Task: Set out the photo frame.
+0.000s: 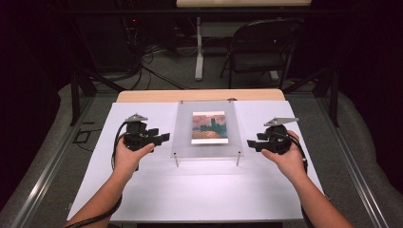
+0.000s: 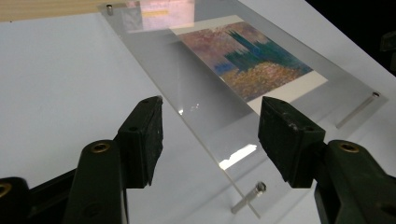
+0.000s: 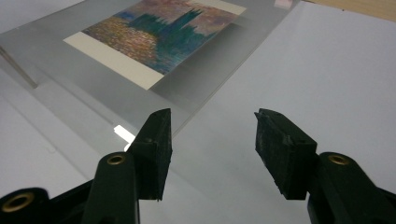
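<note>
Left tongs, right tongs — both gaping, empty, facing inward.

Desk: pale wood top, its far edge bare.
Cover: a white sheet spread over most of the desk.
On the sheet: a clear acrylic frame on short metal standoff pins, raised above it, holding a painted print.

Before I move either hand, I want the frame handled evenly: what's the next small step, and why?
Probably ease both grippers inward toward the clear frame's side edges. The left gripper and right gripper flank it with jaws open, holding nothing, the frame resting on metal pins.
</note>
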Tool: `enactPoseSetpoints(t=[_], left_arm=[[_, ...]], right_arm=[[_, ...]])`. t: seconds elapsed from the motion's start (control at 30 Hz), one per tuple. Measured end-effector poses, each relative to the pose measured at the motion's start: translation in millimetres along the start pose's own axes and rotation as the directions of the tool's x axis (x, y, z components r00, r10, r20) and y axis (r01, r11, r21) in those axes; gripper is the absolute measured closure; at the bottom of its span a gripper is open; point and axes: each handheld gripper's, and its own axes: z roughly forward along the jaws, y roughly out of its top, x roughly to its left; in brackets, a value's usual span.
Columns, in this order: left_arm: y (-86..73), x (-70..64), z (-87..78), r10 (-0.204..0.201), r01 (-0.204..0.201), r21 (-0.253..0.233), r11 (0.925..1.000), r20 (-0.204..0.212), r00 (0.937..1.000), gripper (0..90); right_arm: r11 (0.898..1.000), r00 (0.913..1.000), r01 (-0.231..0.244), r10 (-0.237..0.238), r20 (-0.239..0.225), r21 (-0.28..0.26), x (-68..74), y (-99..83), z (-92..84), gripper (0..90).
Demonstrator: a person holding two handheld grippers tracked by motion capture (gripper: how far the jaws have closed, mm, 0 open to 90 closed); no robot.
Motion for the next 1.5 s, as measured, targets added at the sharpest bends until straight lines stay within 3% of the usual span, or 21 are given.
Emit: enactPoseSetpoints(t=[0.13,0.5,0.67,0.83,1.0,1.17,1.33,1.5], left_arm=[[11.1,5.1,9.2,-0.04,0.04,-0.005,0.9992,0.005,0.9992,40.3],[38.1,7.2,32.5,-0.023,0.024,0.013,0.9996,-0.012,0.9997,40.1],[53.3,9.5,41.9,-0.037,0.037,0.005,0.9993,0.001,0.9993,40.2],[66.6,17.3,55.6,-0.097,0.097,0.006,0.9952,0.002,0.9952,40.4],[76.0,25.1,68.9,-0.119,0.119,0.008,0.9929,-0.013,0.9929,41.6],[78.8,31.1,82.5,-0.14,0.141,0.028,0.9896,-0.04,0.9893,42.0],[73.7,36.5,93.9,-0.164,0.166,0.047,0.985,-0.035,0.9858,42.0],[64.6,42.9,103.5,-0.174,0.176,0.071,0.9818,-0.036,0.9841,42.0]], right_arm=[[1.0,0.9998,-0.018,0.018,-0.005,0.013,-9.1,10.8,13.1,46.1],[0.999,0.9987,-0.05,0.05,0.002,0.004,-23.9,39.3,35.3,43.3],[1.0,0.9996,-0.027,0.027,0.005,-0.015,-23.7,51.5,40.3,42.4],[0.999,0.9989,-0.048,0.048,-0.006,-0.006,-23.3,68.5,52.4,41.5],[0.999,0.9986,-0.052,0.052,-0.014,0.013,-25.2,79.7,67.1,40.3],[0.994,0.9952,-0.096,0.097,-0.016,0.052,-31.9,81.7,85.7,41.5],[0.984,0.9857,-0.163,0.165,-0.033,0.075,-38.5,80.6,101.6,43.2],[0.979,0.9813,-0.185,0.189,-0.035,0.09,-41.9,82.8,115.9,43.5]])
